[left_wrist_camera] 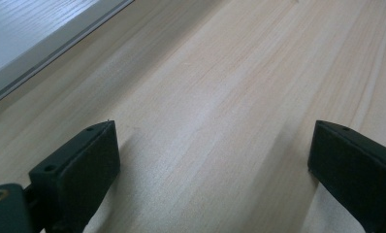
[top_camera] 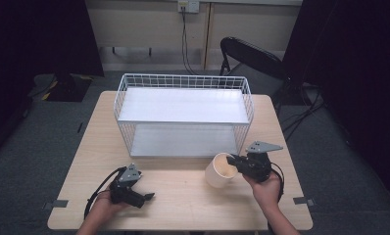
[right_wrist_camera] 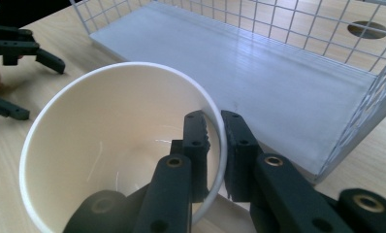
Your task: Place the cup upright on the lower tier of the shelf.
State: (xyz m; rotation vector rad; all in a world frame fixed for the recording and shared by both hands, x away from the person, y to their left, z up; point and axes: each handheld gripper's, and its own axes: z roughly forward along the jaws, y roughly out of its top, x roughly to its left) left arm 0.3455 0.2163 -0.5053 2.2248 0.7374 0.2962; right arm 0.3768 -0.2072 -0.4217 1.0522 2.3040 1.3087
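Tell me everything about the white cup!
The cup is a plain cream-white one with a thin rim, smooth walls and nothing inside. It looks like paper or plastic. It is tilted, its mouth facing the right gripper, whose jaws are shut on the rim, one inside and one outside. It sits at the table's right front, just before the white wire shelf. Whether its bottom touches the table is unclear.
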